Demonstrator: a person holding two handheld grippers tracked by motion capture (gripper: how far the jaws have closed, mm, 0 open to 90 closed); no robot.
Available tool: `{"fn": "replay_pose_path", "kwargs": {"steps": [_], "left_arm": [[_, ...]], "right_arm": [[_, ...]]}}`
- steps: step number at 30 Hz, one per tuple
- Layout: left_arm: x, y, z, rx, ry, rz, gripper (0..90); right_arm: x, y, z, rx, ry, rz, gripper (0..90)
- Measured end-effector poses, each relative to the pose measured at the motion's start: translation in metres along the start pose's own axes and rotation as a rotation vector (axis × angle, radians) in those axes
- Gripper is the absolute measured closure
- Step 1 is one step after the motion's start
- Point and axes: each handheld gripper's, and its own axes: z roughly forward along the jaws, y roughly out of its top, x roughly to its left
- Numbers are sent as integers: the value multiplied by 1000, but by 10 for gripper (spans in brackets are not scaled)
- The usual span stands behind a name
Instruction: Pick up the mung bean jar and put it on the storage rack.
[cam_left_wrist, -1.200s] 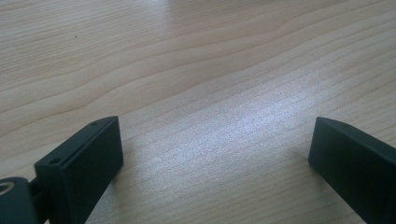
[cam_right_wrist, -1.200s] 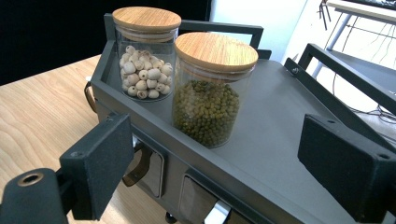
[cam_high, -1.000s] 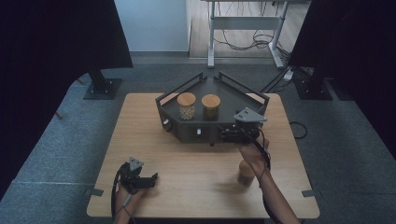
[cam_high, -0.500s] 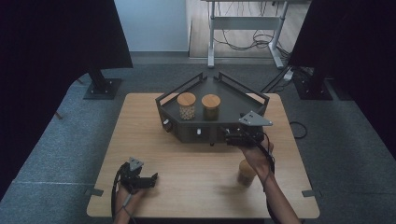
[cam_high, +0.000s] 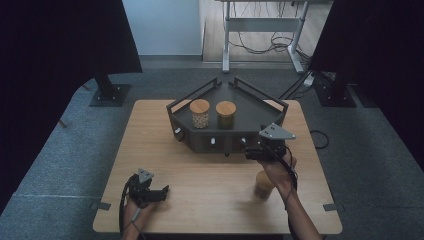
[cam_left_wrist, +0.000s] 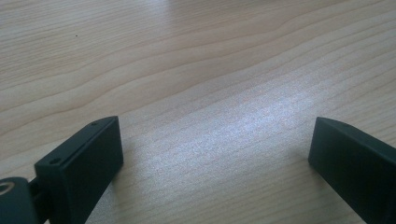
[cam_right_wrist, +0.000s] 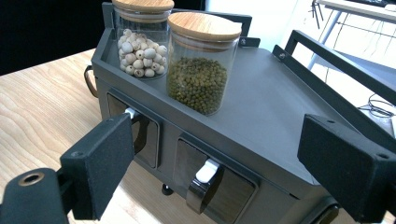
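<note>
A dark grey corner rack (cam_high: 260, 107) stands at the back of the wooden table, and its front holds small drawers with metal handles (cam_right_wrist: 203, 184). Two wood-lidded glass jars stand on its top: one of white seeds (cam_high: 199, 113) (cam_right_wrist: 140, 44) and one of green beans (cam_high: 225, 114) (cam_right_wrist: 201, 70). My right gripper (cam_high: 251, 152) (cam_right_wrist: 224, 156) hovers open just in front of the rack's right drawers, with nothing between its jaws. A third jar (cam_high: 263, 185) stands on the table under my right wrist. My left gripper (cam_high: 161, 192) (cam_left_wrist: 212, 154) rests open on bare wood near the front left.
The table's near edge (cam_high: 210, 231) lies close behind both hands. Beyond the table are a black stand base (cam_high: 107, 92), a desk frame with cables (cam_high: 260, 30) and dark curtains on both sides. Grey carpet surrounds the table.
My right gripper has drifted slightly to the right and toward the near side in front of the rack. The left gripper and the jars have stayed put.
</note>
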Motion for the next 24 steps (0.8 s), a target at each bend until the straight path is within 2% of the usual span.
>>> {"fn": "replay_pose_path", "kwargs": {"steps": [7, 24], "left_arm": [[0, 0, 0, 2, 0, 2, 30], [0, 0, 0, 0, 1, 0, 30]], "right_arm": [[1, -4, -5, 3, -10, -12, 105], [-6, -16, -19, -12, -25, 10, 105]]}}
